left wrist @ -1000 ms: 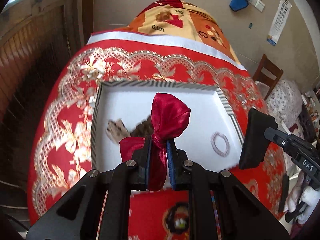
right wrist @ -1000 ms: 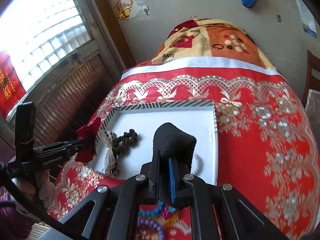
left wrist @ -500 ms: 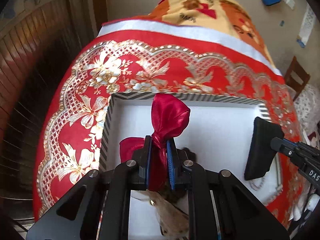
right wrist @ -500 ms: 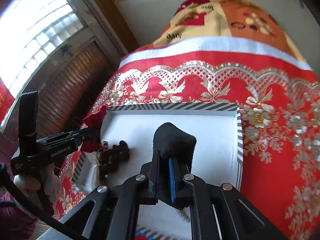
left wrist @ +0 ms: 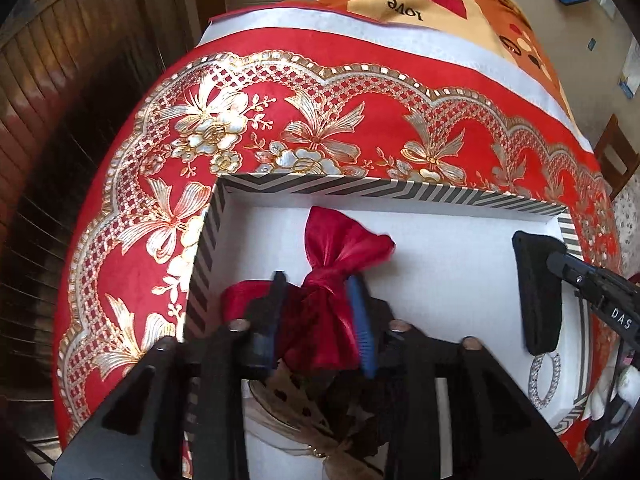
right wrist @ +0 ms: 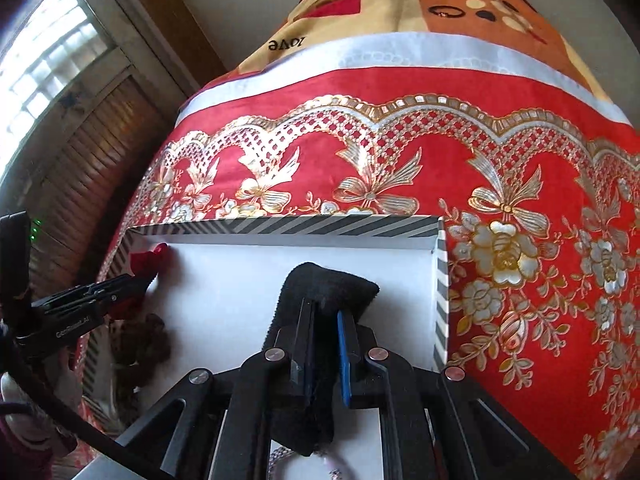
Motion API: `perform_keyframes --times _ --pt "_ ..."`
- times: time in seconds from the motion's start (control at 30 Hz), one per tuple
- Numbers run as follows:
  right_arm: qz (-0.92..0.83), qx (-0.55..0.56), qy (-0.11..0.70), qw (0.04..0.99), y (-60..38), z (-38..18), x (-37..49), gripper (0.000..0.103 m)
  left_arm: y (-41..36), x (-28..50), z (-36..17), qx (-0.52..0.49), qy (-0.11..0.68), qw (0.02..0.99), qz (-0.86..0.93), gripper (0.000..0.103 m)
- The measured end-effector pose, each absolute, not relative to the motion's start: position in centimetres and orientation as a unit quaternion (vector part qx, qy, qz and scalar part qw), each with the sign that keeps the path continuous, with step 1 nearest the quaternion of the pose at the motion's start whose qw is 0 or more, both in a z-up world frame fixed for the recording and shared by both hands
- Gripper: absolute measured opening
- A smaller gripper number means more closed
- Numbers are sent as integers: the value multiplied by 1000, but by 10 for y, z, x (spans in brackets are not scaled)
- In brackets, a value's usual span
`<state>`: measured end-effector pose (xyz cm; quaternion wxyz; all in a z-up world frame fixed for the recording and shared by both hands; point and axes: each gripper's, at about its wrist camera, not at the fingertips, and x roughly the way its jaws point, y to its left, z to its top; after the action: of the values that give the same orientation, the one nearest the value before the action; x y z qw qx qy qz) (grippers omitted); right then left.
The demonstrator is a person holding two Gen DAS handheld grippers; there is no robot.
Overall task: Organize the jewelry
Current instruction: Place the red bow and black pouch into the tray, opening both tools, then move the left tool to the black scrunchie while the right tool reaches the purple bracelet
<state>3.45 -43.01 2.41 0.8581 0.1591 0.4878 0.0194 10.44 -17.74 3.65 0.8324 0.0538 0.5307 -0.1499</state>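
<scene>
My left gripper (left wrist: 318,300) hangs over the left part of the white tray (left wrist: 400,194), which has a striped rim. Its jaws are opening, and the red satin bow (left wrist: 344,248) sits loosely between them, tilted right. My right gripper (right wrist: 326,322) is over the tray's right side (right wrist: 440,280). Its jaws are starting to open, with a black velvet hair band (right wrist: 328,284) still pinched between the pads. In the left wrist view that black band (left wrist: 536,292) hangs down towards the tray floor. The red bow (right wrist: 150,258) also shows at the left of the right wrist view.
A beige and brown dotted bow (left wrist: 304,412) lies in the tray under my left gripper. A rhinestone bracelet (left wrist: 544,376) lies in the tray near the right one. The tray rests on a red and gold cloth (left wrist: 320,92). A wooden shutter wall (left wrist: 48,120) stands to the left.
Both grippers have sunk closer to the tray and moved towards its far side. The left jaws have spread and the red bow has tipped right. The right jaws have parted slightly.
</scene>
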Motion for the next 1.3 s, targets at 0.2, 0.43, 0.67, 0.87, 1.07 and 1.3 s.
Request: perform_keyframes --times 0.2,0.43,0.67,0.87,1.07,1.3 --pt "19 156 480 863 -427 34 22 35 -176 100 47 51 513 844 -148 41" --pt "15 146 457 878 -410 59 -6 36 -170 82 69 52 485 862 -139 41" --pt "9 138 437 889 -387 86 -41 40 -163 46 84 66 468 871 -138 41" --pt "10 135 429 893 -362 99 -75 41 -154 9 93 64 461 873 -145 41" --pt "11 137 426 894 -339 104 -109 41 -142 -26 102 67 452 876 -153 41" --pt "9 134 426 895 -315 105 -142 41 -125 -64 107 78 441 880 -160 41"
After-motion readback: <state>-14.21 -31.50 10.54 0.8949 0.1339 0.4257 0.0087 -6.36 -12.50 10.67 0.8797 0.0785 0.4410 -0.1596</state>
